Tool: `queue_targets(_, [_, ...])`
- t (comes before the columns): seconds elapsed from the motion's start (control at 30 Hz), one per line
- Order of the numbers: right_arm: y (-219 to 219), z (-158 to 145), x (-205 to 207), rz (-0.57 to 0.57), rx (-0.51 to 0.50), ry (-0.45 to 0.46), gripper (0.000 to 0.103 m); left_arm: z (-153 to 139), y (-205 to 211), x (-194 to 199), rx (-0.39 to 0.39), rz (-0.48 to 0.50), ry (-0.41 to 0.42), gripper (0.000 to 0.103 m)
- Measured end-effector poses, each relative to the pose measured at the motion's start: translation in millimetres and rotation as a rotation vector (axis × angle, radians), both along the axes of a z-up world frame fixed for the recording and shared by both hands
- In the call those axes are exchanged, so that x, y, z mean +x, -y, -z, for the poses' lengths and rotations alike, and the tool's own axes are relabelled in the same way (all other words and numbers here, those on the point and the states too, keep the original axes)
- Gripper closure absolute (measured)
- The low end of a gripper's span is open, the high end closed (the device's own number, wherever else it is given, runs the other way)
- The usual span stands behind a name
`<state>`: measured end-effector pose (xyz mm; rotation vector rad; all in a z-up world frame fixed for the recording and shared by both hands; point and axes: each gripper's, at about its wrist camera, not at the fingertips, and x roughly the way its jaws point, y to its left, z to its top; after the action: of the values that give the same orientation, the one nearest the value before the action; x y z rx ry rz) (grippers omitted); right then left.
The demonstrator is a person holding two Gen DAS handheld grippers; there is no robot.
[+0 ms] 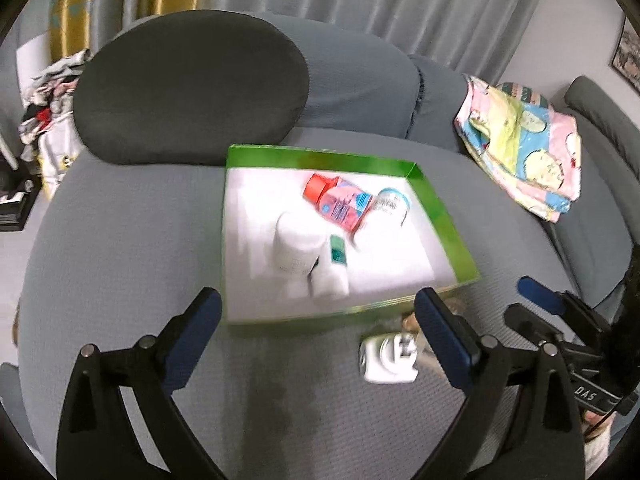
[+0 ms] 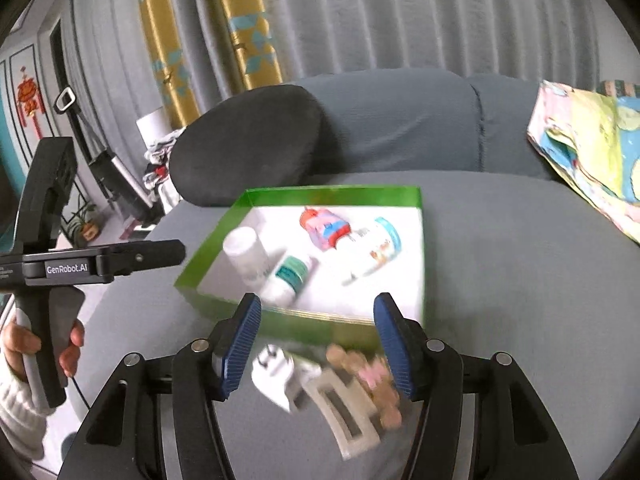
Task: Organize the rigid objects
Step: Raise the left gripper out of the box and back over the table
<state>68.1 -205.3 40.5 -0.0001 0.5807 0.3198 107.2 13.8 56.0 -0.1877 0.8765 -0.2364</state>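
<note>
A green-walled box (image 1: 448,224) (image 2: 320,195) with a white floor sits on the grey sofa seat. It holds a red-capped pink bottle (image 1: 340,202) (image 2: 326,226), a white bottle with a blue cap (image 1: 386,210) (image 2: 370,250), a white jar (image 1: 296,246) (image 2: 246,256) and a green-labelled white bottle (image 1: 332,272) (image 2: 288,278). A white plug adapter (image 1: 388,358) (image 2: 276,376), a beige hair claw (image 2: 348,412) and a small bear-shaped clip (image 2: 370,376) lie in front of the box. My left gripper (image 1: 318,320) is open, above the box's near edge. My right gripper (image 2: 318,344) is open over these loose items.
A dark grey round cushion (image 1: 188,84) (image 2: 248,144) leans behind the box. A folded colourful blanket (image 1: 524,144) (image 2: 592,152) lies at the right. Curtains hang behind the sofa. The seat's left edge drops to the floor.
</note>
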Motion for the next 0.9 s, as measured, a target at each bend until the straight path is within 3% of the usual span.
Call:
queue_targets(0.37, [0.9,41.2,-42.5,-0.045,-0.04,-0.073,0.043,19.5,30.9,-49.1,0.181,-0.012,0.031,0.006])
queue_targets(0.9, [-21.0,81.7,-55.6,-0.113,-0.073,-0.148,0.043,37.9,59.7,-70.4,0.224,0.033,0.032,0.006])
